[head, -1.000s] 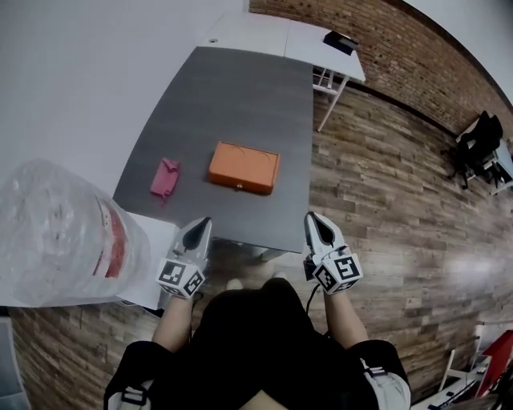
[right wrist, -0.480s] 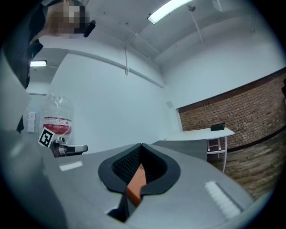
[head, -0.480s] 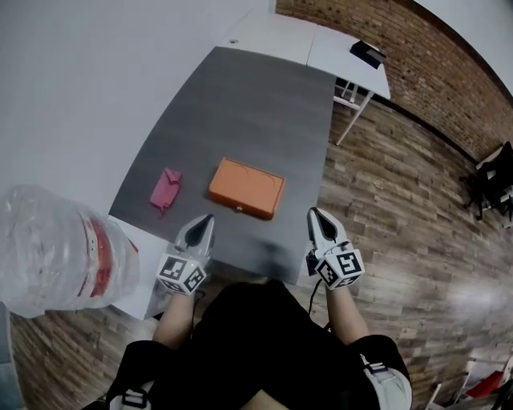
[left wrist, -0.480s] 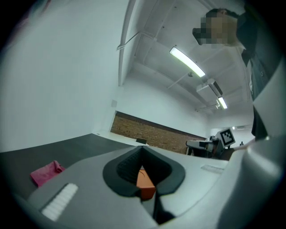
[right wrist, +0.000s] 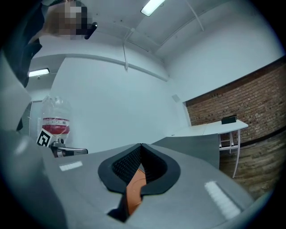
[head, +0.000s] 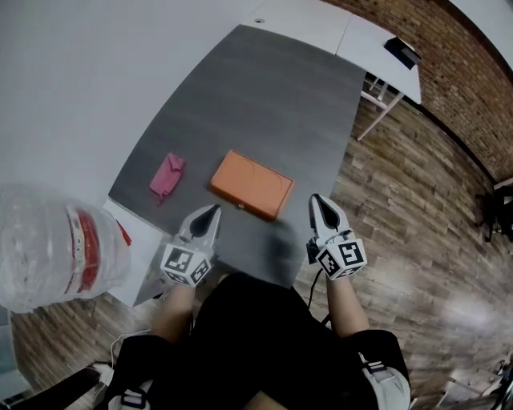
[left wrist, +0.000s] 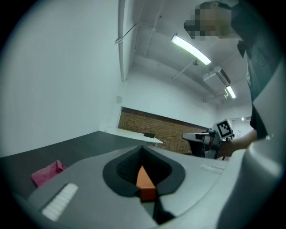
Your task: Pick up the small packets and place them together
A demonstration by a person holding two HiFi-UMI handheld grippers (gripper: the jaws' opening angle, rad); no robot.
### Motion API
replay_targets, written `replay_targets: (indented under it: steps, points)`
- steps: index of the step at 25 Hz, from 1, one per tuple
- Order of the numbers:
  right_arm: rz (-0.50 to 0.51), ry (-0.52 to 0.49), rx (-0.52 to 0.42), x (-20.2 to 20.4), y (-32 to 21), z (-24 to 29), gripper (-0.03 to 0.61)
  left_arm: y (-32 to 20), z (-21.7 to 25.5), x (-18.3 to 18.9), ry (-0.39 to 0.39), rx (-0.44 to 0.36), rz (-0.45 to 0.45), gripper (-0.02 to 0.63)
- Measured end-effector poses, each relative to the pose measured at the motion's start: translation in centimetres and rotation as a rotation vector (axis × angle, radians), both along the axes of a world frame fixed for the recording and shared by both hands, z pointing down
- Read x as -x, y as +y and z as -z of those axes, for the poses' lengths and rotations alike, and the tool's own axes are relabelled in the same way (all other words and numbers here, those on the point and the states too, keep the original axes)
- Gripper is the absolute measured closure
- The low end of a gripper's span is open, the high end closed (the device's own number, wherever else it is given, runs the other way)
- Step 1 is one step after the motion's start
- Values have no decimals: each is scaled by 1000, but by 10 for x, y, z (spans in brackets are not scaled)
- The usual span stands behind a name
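Both grippers are empty with their jaws closed tip to tip, and both point level across the near end of a grey table. The left gripper hangs over the table's near edge, its tips aimed at the near left corner of an orange box. The right gripper is beside the box's right end, close to it but not touching, near the table's right edge. In each gripper view the pads meet at the front, and the orange seen through the hollow behind them is the box farther off, not something held. Only one packet shows. It is pink and crumpled, lying flat on the table just left of the box and apart from it, close to the table's left edge. It is ahead and to the left of the left gripper, and neither gripper touches it. The box lies flat and slightly askew in the middle of the table's near half. A clear bottle with a red label fills the lower left of the head view. Past the far end of the grey table stands a white table with a small black thing on it. The floor is wood planks, and a brick wall runs along the upper right.
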State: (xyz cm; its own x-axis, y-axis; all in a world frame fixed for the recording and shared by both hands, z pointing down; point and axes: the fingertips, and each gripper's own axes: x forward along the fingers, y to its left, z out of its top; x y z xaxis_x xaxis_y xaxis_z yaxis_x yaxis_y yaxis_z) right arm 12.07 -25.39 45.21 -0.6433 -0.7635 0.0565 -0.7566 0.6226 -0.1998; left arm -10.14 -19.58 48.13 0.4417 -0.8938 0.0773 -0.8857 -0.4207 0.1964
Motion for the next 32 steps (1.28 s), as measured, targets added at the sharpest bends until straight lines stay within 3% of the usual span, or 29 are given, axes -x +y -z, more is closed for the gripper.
replay_targets:
  steps: [11,18,22,26,32]
  points:
    - [29,9,191,8,13,-56,577,-10,-83,-13,-72,237,13,614]
    - [19,43,218,3,18,-64,577,-21,-144,-28,-130,376,-12,613]
    - [-11,39,223,-4,19,-66,577,-27,-174,-28,-206,461,-17,527]
    - [-44,39,232,-13,21,-68,577,-28,-197,-33,-228,571,-67,431]
    - [-107,32,222,-27,18,-64,577,-32,-207,-40,-237,606,-112,417]
